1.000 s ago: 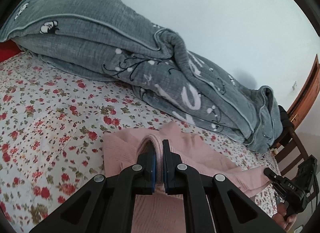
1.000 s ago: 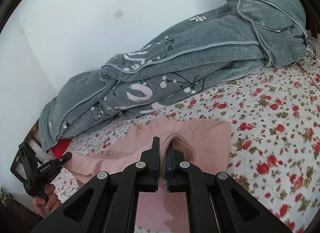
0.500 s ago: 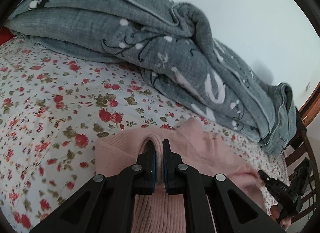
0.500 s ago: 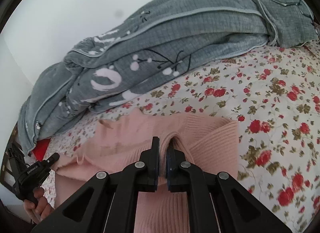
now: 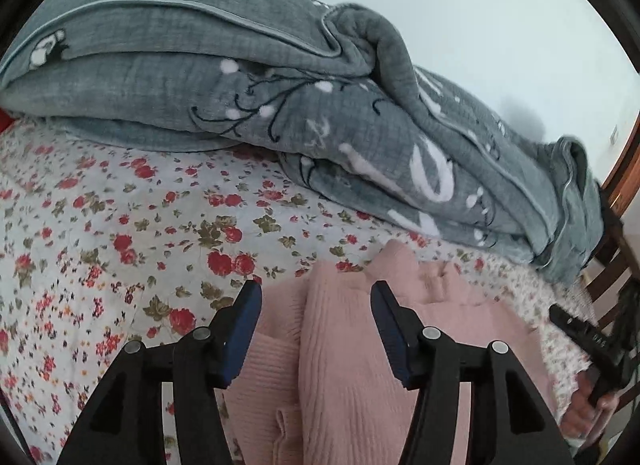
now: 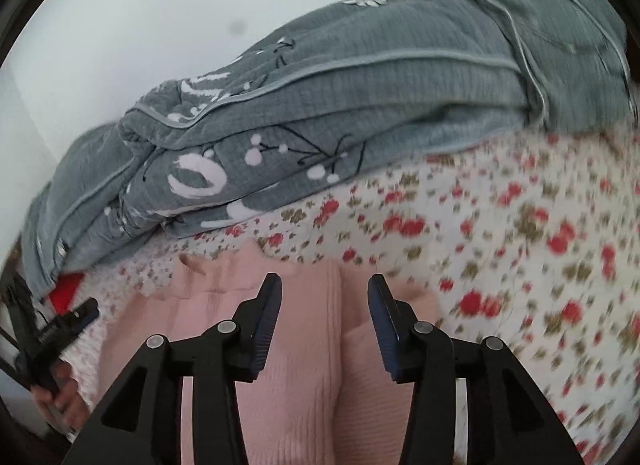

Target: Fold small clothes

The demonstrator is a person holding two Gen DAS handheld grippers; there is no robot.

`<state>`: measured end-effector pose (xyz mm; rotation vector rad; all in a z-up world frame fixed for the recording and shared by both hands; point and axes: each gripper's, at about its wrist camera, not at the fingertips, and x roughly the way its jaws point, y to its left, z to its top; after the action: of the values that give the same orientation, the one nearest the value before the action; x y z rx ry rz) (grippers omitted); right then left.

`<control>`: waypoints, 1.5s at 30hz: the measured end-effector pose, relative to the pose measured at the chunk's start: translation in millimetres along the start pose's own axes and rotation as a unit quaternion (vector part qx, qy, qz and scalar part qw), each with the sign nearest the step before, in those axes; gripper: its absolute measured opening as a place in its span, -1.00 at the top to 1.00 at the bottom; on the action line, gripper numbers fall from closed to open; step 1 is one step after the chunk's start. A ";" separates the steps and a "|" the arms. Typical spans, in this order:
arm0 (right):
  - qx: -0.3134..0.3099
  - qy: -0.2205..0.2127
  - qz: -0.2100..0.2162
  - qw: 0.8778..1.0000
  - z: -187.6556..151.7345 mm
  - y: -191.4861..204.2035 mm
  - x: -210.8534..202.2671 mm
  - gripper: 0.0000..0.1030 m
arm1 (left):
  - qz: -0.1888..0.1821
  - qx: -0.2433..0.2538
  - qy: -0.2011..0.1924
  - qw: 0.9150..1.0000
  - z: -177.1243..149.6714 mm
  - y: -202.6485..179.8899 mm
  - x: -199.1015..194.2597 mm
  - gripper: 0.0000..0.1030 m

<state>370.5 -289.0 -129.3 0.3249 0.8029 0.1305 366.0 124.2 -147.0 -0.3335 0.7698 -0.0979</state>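
Both grippers over a pink knitted sweater spread on a bed whose sheet is white with small red flowers.

Left gripper: its jaws have just been opening and now stand apart. A raised ridge of the pink knit lies between the two blue-padded fingers, but neither pad presses on it; the cloth rests loose on the layers beneath.

Right gripper: its jaws have likewise just been opening and stand apart. A vertical fold line of the sweater runs between the fingers, untouched by either pad.

The sweater lies flat on the sheet under both grippers, well in from the bed's far edge, its top edge pointing toward the wall. A rolled grey quilt with white and black plant motifs stretches along that far edge against the pale wall, near the garment's top edge but not visibly touching it.

In the left wrist view the person's hand on the other gripper's handle shows at the lower right. A wooden chair stands beyond the bed's corner there. The right wrist view is motion-blurred on its right side.
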 end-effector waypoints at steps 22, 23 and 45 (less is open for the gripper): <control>-0.042 0.032 -0.012 0.999 -29.8 2.4 53.8 0.89 | -0.014 -0.028 -0.019 0.999 -37.3 25.8 21.9 0.86; -0.033 0.038 -0.010 0.999 -29.4 -0.7 56.0 0.89 | -0.014 -0.030 -0.018 0.999 -37.2 27.6 21.9 0.86; -0.056 0.037 -0.042 0.997 -31.7 6.6 54.7 0.76 | 0.031 0.007 -0.010 0.999 -38.4 14.3 30.7 0.56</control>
<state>385.3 -262.3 -185.1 0.1813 0.8777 0.1091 360.8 121.4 -197.8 -0.2962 0.7577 -0.0425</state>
